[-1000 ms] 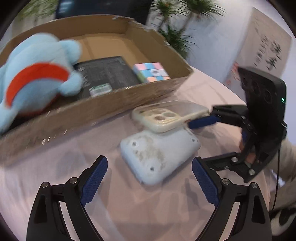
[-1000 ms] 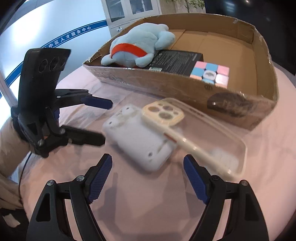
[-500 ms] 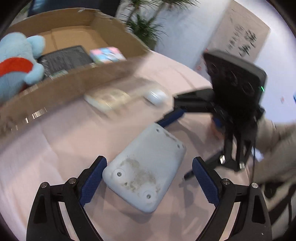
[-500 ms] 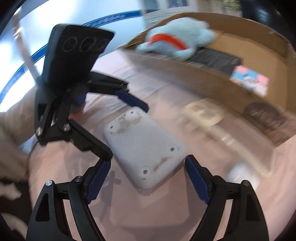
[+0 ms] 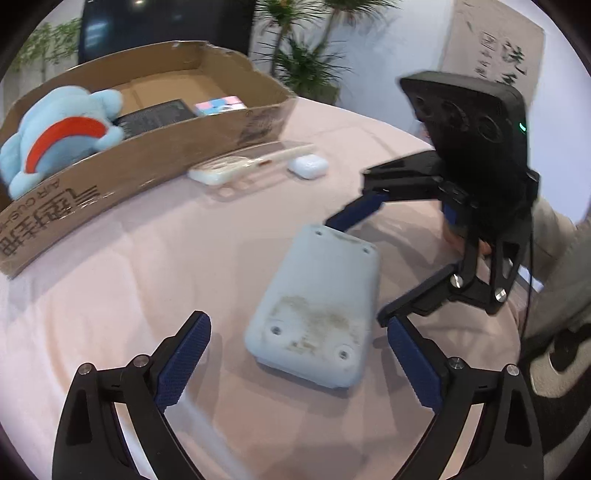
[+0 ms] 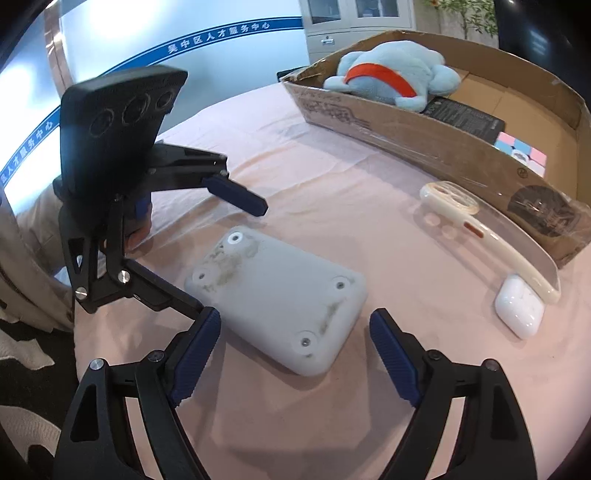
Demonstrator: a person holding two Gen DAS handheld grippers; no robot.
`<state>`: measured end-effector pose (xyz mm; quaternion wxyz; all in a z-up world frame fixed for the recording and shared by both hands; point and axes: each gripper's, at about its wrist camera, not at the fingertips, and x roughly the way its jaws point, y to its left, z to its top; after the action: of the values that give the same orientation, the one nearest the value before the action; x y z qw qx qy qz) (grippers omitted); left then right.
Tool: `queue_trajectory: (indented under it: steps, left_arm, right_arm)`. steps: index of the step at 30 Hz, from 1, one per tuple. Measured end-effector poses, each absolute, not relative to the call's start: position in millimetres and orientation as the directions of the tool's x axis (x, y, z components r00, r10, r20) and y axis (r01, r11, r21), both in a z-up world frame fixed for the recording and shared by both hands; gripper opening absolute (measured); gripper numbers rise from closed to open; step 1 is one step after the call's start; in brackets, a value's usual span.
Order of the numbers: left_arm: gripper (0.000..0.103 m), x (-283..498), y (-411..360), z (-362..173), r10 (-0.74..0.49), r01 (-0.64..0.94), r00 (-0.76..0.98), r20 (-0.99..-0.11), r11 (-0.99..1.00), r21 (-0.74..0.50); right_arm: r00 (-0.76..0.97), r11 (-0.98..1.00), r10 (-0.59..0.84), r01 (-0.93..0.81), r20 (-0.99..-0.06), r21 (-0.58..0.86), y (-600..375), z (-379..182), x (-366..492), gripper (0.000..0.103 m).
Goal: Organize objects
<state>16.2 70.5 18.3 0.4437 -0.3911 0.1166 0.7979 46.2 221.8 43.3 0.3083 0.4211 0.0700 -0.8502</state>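
With the plush toy (image 5: pixel 62 136), black box (image 5: pixel 155 117) and puzzle cube (image 5: pixel 220 104) already in the cardboard box (image 5: pixel 122 162), the grey slab (image 5: pixel 317 306), phone case (image 6: pixel 491 240) and earbud case (image 6: pixel 520 308) remain on the table (image 5: pixel 147 266) near its edge, between the empty, opening left gripper (image 5: pixel 299 369) and the spread right gripper (image 6: pixel 293 354).

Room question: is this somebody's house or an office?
Probably an office or public service centre: a filing cabinet, a blue wall band with printed lettering, and potted plants behind the table.

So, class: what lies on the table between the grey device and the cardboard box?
The clear phone case, shown in the right wrist view, between the grey device and cardboard box.
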Motion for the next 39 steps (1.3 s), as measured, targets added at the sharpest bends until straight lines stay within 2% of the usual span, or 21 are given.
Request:
queue_trajectory:
  steps: [3, 8, 9, 12, 20, 27, 29, 31, 34, 39]
  left_arm:
    - [0.097, 25.3, 77.1, 13.5, 0.567, -0.829, -0.317, -0.760, -0.556, -0.069]
    - [0.097, 20.6, 81.7, 10.4, 0.558, -0.828, -0.346, -0.754, -0.559, -0.033]
    - [0.093, 19.2, 81.6, 11.1, 0.555, -0.823, -0.358, -0.751, -0.568, -0.027]
    - [0.070, 19.3, 84.3, 9.1, 0.565, -0.838, -0.325, -0.758, -0.543, -0.046]
    - [0.068, 22.8, 81.6, 7.1, 0.563, -0.863, -0.296, -0.772, -0.505, -0.037]
    - [0.067, 13.8, 78.1, 6.6, 0.577, -0.901, -0.218, -0.787, -0.429, -0.065]
    - [0.068, 14.1, 77.3, 6.8, 0.571, -0.898, -0.226, -0.789, -0.436, -0.059]
    - [0.073, 16.4, 76.0, 5.4, 0.559, -0.886, -0.260, -0.787, -0.462, -0.035]
    - [0.073, 20.1, 74.3, 4.2, 0.562, -0.884, -0.272, -0.781, -0.466, -0.027]
    - [0.073, 18.2, 69.7, 4.6, 0.582, -0.893, -0.249, -0.774, -0.447, -0.049]
  right_arm:
    - [-0.448, -0.788, -0.474, 0.600, -0.758, 0.139, 217.8, 42.5, 47.1, 0.083]
    - [-0.448, -0.763, -0.423, 0.645, -0.788, 0.044, 212.2, 42.0, 50.5, 0.083]
    - [-0.449, -0.755, -0.412, 0.655, -0.793, 0.021, 210.8, 42.1, 50.4, 0.082]
    - [-0.437, -0.711, -0.392, 0.702, -0.809, -0.035, 203.7, 40.5, 49.3, 0.083]
    - [-0.392, -0.604, -0.362, 0.790, -0.846, -0.107, 193.1, 34.1, 33.7, 0.083]
    - [-0.275, -0.510, -0.426, 0.860, -0.862, -0.022, 192.2, 30.1, 15.4, 0.084]
    - [-0.287, -0.518, -0.438, 0.855, -0.852, -0.022, 193.6, 29.5, 17.3, 0.083]
    - [-0.306, -0.541, -0.444, 0.841, -0.842, -0.021, 194.2, 29.7, 19.9, 0.075]
    - [-0.328, -0.578, -0.449, 0.816, -0.831, -0.010, 194.7, 31.2, 34.6, 0.066]
    - [-0.352, -0.613, -0.455, 0.790, -0.818, 0.001, 193.6, 32.4, 44.8, 0.064]
